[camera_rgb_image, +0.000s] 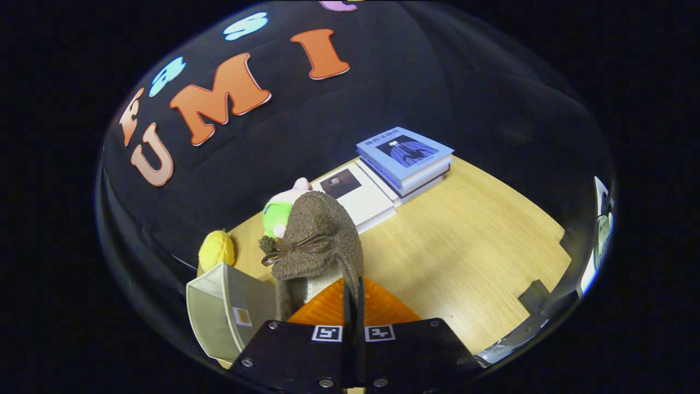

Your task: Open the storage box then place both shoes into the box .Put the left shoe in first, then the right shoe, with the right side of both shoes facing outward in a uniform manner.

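Note:
A brown felt shoe (317, 241) with a thin brown bow hangs off my gripper (353, 295), toe pointing away and up. The orange fingers (383, 309) are pressed together on the shoe's heel edge, so the gripper is shut on the shoe. Just left of the fingers and below the shoe stands the pale beige storage box (227, 312); I see its lid or wall at an angle, and I cannot tell how far it is open. The shoe hides what lies behind it on the wooden table (465, 257).
A yellow ball-like toy (216, 249) and a green and pink plush toy (279, 210) sit beyond the box. A white book (358, 197) and a stack of blue books (407, 158) lie at the table's far side. Dark brackets (536, 298) sit at the table's right edge.

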Demonstrator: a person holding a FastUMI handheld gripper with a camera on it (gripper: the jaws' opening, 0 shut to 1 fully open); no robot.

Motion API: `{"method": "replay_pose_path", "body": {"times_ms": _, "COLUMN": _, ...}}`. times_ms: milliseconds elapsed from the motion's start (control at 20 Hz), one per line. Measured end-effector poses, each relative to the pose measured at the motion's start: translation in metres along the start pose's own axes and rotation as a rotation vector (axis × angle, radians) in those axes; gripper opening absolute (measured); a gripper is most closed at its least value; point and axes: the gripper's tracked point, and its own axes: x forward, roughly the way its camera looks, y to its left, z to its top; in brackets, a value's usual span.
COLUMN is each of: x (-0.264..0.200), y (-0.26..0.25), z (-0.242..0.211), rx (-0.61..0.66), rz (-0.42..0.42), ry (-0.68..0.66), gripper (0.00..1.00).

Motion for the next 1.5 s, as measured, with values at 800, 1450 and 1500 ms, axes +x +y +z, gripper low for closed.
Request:
{"method": "replay_pose_path", "body": {"times_ms": 800, "x": -0.029, "y": 0.180, "z": -0.089, "rx": -0.135, "rz": 0.236, "ry": 0.120, "gripper": 0.01}}
{"method": "replay_pose_path", "body": {"times_ms": 1450, "x": -0.008, "y": 0.187, "z": -0.124, "rx": -0.153, "rz": 0.210, "ry": 0.196, "gripper": 0.16}}
{"method": "replay_pose_path", "body": {"times_ms": 1500, "x": -0.014, "y": 0.192, "z": -0.117, "rx": -0.140, "rz": 0.228, "ry": 0.181, "gripper": 0.28}}
